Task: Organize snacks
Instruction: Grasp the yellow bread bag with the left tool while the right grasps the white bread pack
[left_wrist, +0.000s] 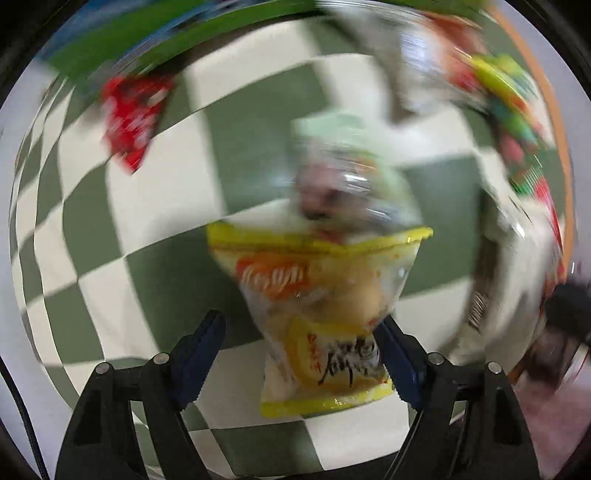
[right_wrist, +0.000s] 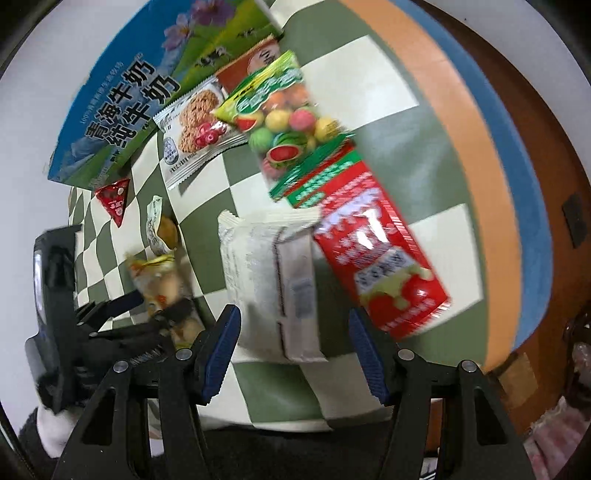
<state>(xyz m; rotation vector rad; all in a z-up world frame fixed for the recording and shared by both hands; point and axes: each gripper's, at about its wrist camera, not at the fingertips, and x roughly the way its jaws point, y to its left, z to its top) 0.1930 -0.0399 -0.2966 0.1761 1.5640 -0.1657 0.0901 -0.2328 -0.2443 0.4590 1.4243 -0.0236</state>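
Note:
A yellow snack packet (left_wrist: 325, 295) lies on the checked cloth (left_wrist: 155, 206) between the fingers of my left gripper (left_wrist: 295, 343). Its right finger (left_wrist: 395, 354) touches the packet's edge, while the left finger stands clear of it, so the gripper is open. The right wrist view shows the same left gripper (right_wrist: 155, 306) over that yellow packet (right_wrist: 159, 280). My right gripper (right_wrist: 293, 343) is open over the near end of a white packet (right_wrist: 273, 288), with a strip of cloth showing at its right finger. The left wrist view is blurred.
A blue and green milk carton (right_wrist: 122, 92) lies at the back. A cookie packet (right_wrist: 192, 129), a fruit candy bag (right_wrist: 284, 122), a red packet (right_wrist: 380, 266), a small red triangle packet (right_wrist: 112, 199) and a bun packet (right_wrist: 162, 229) lie around. The table's orange edge (right_wrist: 443, 110) runs at the right.

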